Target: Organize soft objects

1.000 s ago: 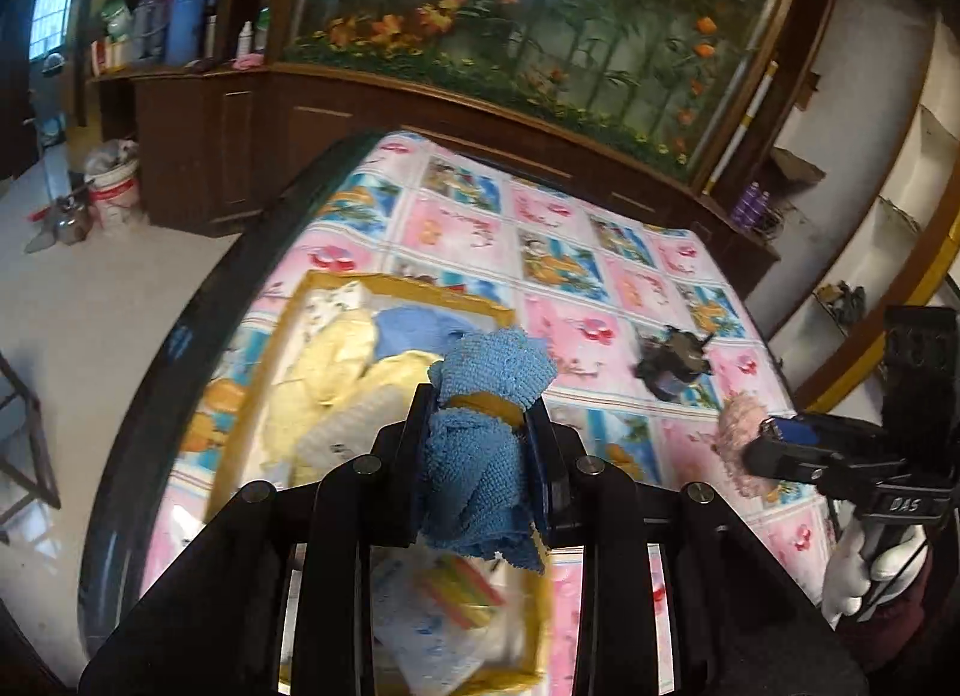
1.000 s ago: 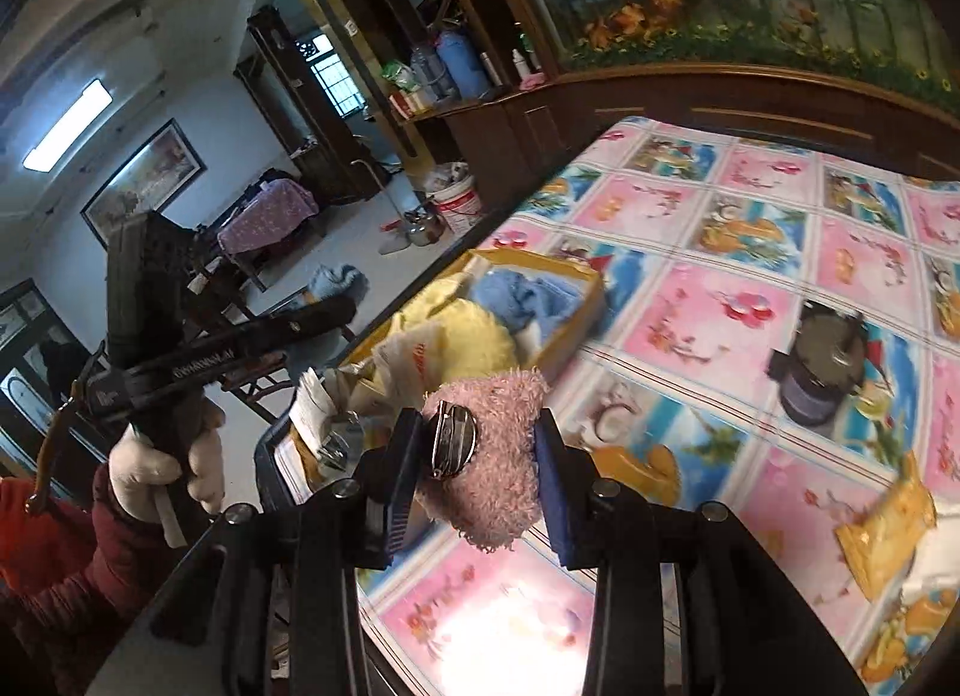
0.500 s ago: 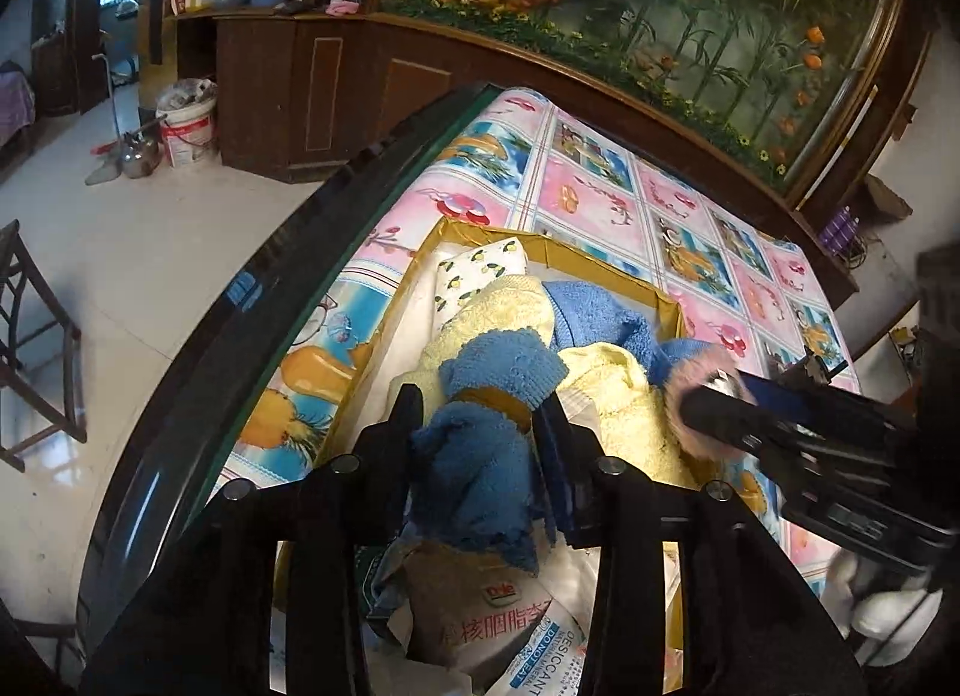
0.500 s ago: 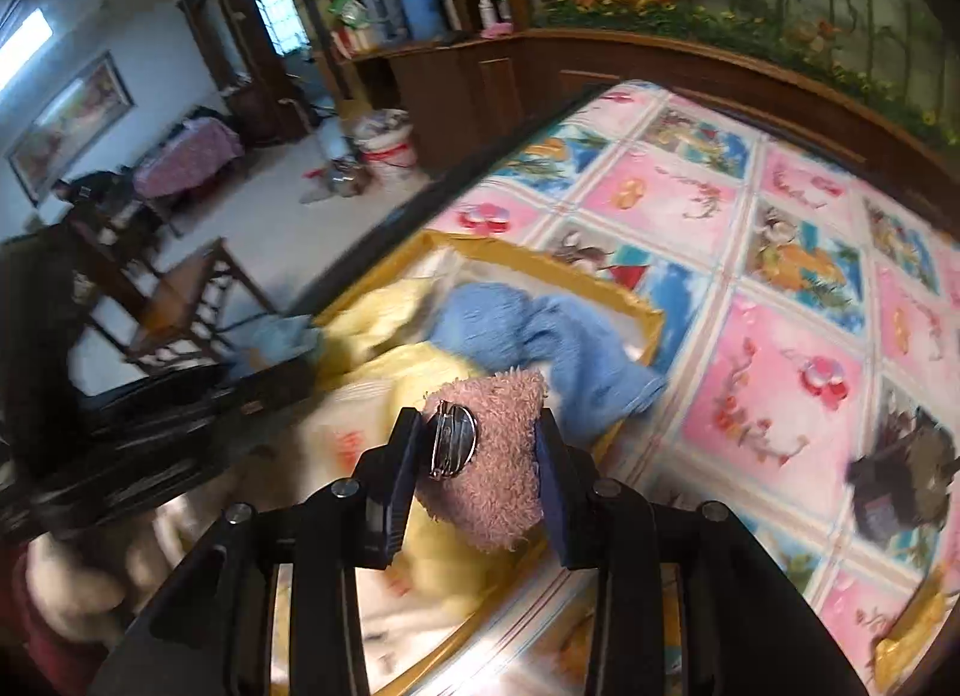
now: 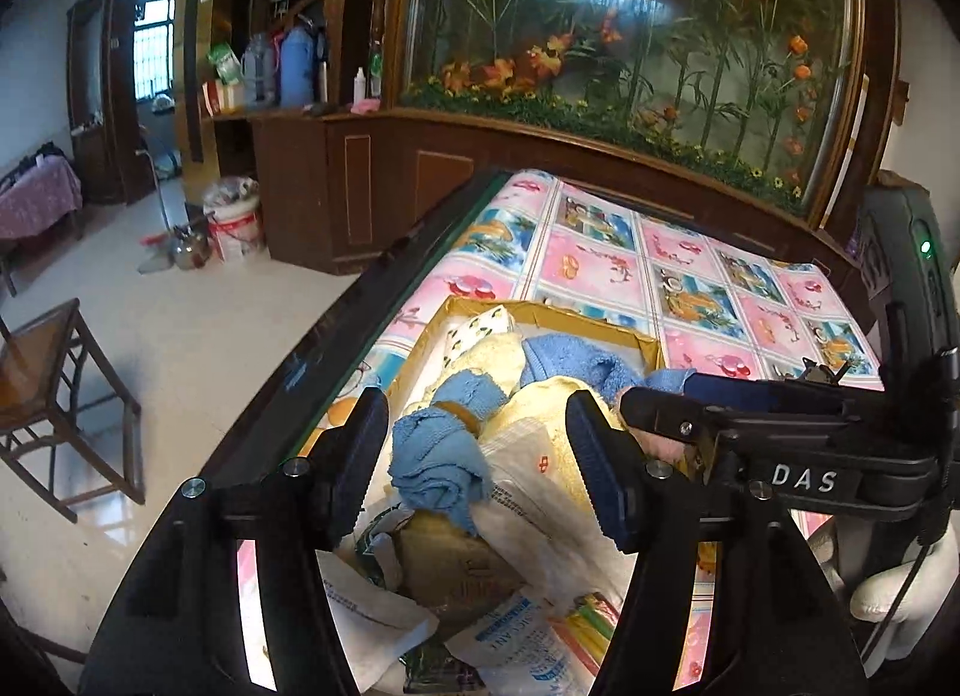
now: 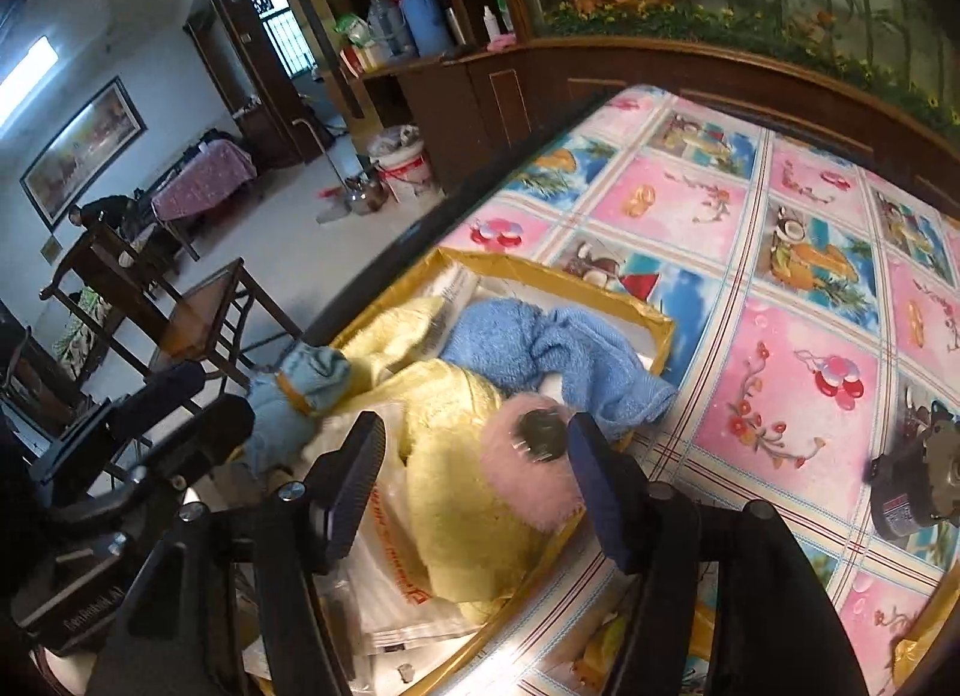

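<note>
**Both jaws spreading over the yellow-rimmed box**

The jaws of the left gripper (image 5: 474, 450) are opening, and the blue rolled cloth (image 5: 441, 450) with its tan band lies between them, nearer the left jaw. In the left wrist view no pad presses on it; it rests on the pile inside the cardboard box (image 5: 543, 315). The jaws of the right gripper (image 6: 474, 474) are opening too. The pink fluffy item (image 6: 528, 483), with a dark round disc on its top, sits between them close to the right jaw, lying on the yellow towel (image 6: 462, 492) at the box's near right edge. Whether the right jaw touches its fluff I cannot tell.

Beyond the right jaws a blue towel (image 6: 558, 354) is heaped in the far end of the box, and a white plastic bag (image 6: 390, 564) with red print lies under and just behind the left jaw. Beneath the left gripper's jaws lie paper packets (image 5: 522, 642) with printed text.

The box stands on a worktop (image 6: 798, 288) covered with a pink and blue patterned cloth. To the right of the right jaws, well apart from the box, a small dark device (image 6: 918, 480) sits on that cloth. A white-gloved hand (image 5: 900, 588) shows at the right edge of the left wrist view, gripping the other tool's handle.
</note>
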`<state>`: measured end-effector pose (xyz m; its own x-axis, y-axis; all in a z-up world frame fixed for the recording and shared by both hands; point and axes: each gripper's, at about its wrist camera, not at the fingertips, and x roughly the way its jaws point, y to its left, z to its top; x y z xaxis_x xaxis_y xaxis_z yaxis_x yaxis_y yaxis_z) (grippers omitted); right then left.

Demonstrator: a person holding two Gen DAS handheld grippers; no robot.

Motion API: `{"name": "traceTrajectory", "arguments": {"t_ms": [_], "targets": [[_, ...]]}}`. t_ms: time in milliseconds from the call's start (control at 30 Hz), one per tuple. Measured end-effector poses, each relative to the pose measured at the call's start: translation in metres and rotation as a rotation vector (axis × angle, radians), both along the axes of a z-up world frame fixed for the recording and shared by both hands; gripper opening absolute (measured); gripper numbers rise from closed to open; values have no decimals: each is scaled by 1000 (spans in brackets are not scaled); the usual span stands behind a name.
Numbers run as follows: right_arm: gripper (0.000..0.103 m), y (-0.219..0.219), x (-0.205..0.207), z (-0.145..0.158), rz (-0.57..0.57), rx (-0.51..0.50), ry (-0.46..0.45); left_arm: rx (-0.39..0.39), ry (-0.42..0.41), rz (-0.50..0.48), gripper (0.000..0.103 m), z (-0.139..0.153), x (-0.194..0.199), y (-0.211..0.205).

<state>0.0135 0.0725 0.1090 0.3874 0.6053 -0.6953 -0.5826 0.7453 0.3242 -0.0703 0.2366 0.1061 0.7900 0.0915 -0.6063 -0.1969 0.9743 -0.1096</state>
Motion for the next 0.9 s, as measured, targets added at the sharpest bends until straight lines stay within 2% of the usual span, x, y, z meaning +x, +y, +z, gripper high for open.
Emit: {"name": "traceTrajectory", "arguments": {"t_ms": [133, 267, 300, 333, 400, 467, 500, 667, 900], "targets": [[63, -13, -10, 11, -1, 59, -11, 95, -51, 82, 62, 17, -18, -12], [63, -29, -30, 13, -1, 101, -25, 204, -145, 239, 63, 38, -50, -25], [63, -34, -36, 12, 1, 108, -30, 214, -184, 254, 76, 43, -60, -28], [63, -37, -43, 10, 2, 110, -38, 199, -231, 240, 99, 48, -71, -30], [63, -42, -56, 7, 4, 109, -55, 109, -275, 217, 103, 48, -83, -25], [63, -45, -68, 1, 11, 108, -60, 30, -270, 211, 103, 45, -85, -18], [63, -45, -72, -1, 17, 108, -57, 31, -258, 216, 103, 44, -83, -18], [63, -45, -96, -9, 51, 89, -78, 114, -220, 297, 103, 40, -82, -32], [63, -30, -119, -17, 103, 54, -95, 137, -170, 337, 103, 28, -82, -40]]}}
